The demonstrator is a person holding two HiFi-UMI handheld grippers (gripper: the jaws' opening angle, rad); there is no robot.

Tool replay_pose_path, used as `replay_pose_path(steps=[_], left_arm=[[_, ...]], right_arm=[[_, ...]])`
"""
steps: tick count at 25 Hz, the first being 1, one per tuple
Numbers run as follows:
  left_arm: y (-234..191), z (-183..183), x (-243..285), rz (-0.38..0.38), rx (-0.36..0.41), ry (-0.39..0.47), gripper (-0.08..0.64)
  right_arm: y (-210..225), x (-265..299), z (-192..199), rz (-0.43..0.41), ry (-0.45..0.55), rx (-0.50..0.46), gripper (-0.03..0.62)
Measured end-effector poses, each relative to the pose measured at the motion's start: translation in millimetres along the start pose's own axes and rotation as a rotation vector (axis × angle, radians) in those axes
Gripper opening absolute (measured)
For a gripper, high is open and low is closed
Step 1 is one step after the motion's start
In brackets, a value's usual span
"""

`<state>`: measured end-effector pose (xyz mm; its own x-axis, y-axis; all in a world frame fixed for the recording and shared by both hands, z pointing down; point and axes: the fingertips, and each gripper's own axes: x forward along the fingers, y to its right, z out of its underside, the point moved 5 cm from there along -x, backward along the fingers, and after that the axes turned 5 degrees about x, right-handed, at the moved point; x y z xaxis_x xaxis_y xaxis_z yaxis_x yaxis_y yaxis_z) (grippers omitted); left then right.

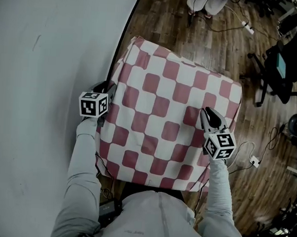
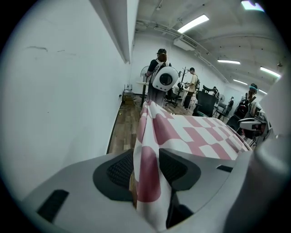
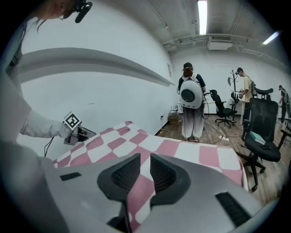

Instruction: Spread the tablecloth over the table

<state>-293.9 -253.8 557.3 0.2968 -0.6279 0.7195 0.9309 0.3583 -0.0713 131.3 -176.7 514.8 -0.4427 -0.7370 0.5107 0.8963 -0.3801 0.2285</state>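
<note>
A red-and-white checked tablecloth point(image 1: 161, 109) lies over the table and hangs down at its far and right sides. At the table's left edge, close to the wall, my left gripper point(image 1: 109, 91) is shut on the cloth. In the left gripper view a fold of the cloth point(image 2: 148, 173) stands pinched between the two dark pads point(image 2: 120, 170). My right gripper point(image 1: 205, 115) sits over the cloth near its right edge. In the right gripper view its jaws point(image 3: 144, 170) are shut on a raised strip of cloth point(image 3: 138, 191).
A white wall point(image 1: 45, 84) runs close along the table's left side. Wooden floor point(image 1: 244, 186) surrounds the rest, with cables and a power strip point(image 1: 255, 161) to the right. Black office chairs point(image 1: 285, 63) stand at the far right. A person point(image 3: 191, 107) stands beyond the far edge.
</note>
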Motion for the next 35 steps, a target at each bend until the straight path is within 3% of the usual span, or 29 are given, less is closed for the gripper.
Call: replay_pose_path(steps=[8, 12, 15, 24, 27, 30, 35], left_arm=[[7, 11, 3, 0.019, -0.036, 0.034, 0.181], [12, 12, 3, 0.059, -0.053, 0.065, 0.068], [7, 10, -4, 0.033, -0.012, 0.074, 0.026], [-1, -33, -48, 0.04, 0.109, 0.077, 0.025], [1, -46, -58, 0.037, 0.074, 0.089, 0.025], [-4, -33, -46, 0.025, 0.029, 0.036, 0.025], [-18, 9, -6, 0.0, -0.147, -0.065, 0.025]], right_arm=[[-78, 6, 12, -0.119, -0.007, 0.018, 0.055], [-111, 10, 19, -0.171, -0.031, 0.01, 0.055], [-131, 16, 22, -0.206, -0.044, 0.008, 0.055], [-134, 21, 18, -0.221, -0.048, -0.016, 0.055], [-126, 19, 13, -0.212, -0.035, -0.006, 0.055], [-122, 21, 13, -0.208, -0.035, 0.012, 0.055], [-121, 24, 19, -0.208, -0.057, 0.02, 0.055]])
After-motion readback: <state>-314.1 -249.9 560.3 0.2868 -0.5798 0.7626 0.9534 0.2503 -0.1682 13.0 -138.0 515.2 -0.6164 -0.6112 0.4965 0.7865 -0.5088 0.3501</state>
